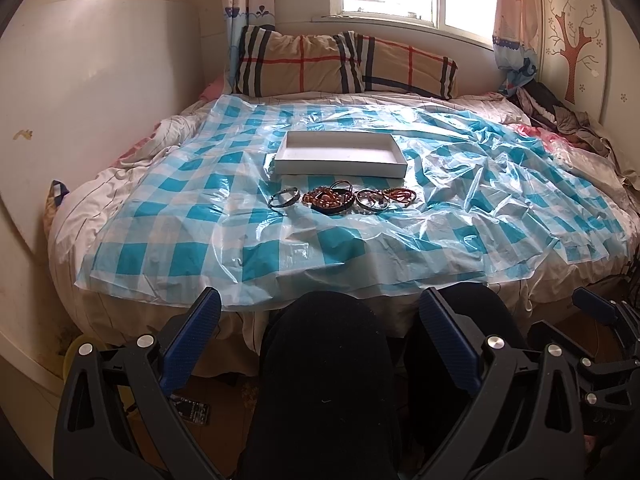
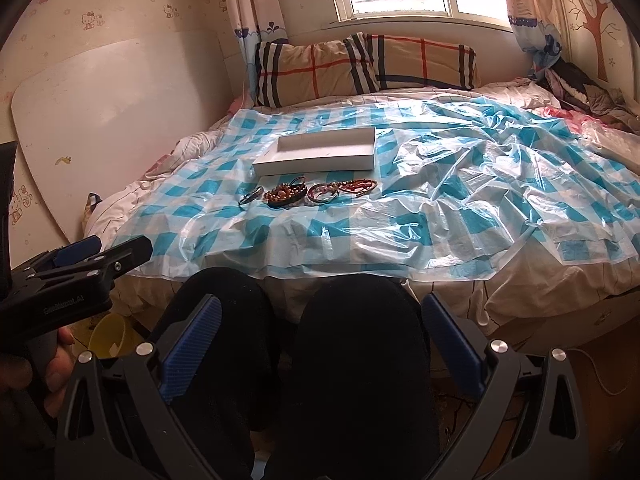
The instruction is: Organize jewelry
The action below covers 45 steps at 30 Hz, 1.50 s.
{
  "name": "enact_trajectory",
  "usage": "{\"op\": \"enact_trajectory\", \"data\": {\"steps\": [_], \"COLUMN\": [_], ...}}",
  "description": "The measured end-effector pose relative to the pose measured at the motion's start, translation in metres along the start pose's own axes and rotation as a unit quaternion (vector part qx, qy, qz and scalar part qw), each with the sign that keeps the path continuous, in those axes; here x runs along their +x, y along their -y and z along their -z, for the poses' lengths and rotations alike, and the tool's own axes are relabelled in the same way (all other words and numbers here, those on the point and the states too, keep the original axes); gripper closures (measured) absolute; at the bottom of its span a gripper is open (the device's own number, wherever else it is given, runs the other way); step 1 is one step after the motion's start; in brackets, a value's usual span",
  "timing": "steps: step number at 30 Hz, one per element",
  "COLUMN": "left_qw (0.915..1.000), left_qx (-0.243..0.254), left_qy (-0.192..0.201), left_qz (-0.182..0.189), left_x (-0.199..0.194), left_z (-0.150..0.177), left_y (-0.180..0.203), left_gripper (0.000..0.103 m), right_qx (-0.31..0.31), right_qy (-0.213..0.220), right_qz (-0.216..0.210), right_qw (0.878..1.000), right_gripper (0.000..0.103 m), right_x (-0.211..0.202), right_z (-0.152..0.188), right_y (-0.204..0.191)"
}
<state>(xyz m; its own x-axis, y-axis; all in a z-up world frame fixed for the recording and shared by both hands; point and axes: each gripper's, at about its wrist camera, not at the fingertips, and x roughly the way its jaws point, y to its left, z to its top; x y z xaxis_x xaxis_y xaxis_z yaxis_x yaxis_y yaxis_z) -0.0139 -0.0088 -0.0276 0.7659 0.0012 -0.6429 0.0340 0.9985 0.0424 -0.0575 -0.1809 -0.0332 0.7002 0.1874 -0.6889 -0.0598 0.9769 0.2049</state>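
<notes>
Both grippers sit low over the person's dark-clad knees, well short of the bed: the left gripper (image 1: 320, 344) has its blue-padded jaws spread wide with nothing between them, and the right gripper (image 2: 322, 344) is likewise wide apart and empty. From there outward, a blue-checked plastic sheet (image 1: 280, 248) covers the bed, and near its middle lies a row of jewelry (image 1: 340, 199): a dark bangle (image 1: 284, 199) at the left end, a heap of amber beads (image 1: 325, 198) beside it, then more bracelets (image 1: 372, 200) and a reddish strand. Just behind the row stands a shallow white box (image 1: 340, 168), seemingly empty (its floor looks bare from this angle). Judging by this, nothing is sorted yet. A clean start would be to take the isolated bangle first, coming down across its rim with one finger inside the ring, since the sheet looks slippery and the heaped pieces may drag each other. Each gripper points forward and slightly down, roughly level with the other.
</notes>
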Motion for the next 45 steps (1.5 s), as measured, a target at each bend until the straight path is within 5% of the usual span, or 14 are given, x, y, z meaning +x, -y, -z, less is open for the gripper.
{"op": "enact_trajectory", "data": {"steps": [45], "left_qw": [1.0000], "left_qx": [-0.004], "left_qy": [-0.004], "left_qz": [0.003], "left_x": [0.0029], "left_z": [-0.0001], "left_y": [-0.0090], "left_gripper": [0.007], "right_qx": [-0.014], "right_qy": [0.009], "right_qz": [0.021], "right_qw": [1.000], "right_gripper": [0.007], "right_x": [-0.0003], "right_z": [-0.0074], "right_y": [0.0033]}}
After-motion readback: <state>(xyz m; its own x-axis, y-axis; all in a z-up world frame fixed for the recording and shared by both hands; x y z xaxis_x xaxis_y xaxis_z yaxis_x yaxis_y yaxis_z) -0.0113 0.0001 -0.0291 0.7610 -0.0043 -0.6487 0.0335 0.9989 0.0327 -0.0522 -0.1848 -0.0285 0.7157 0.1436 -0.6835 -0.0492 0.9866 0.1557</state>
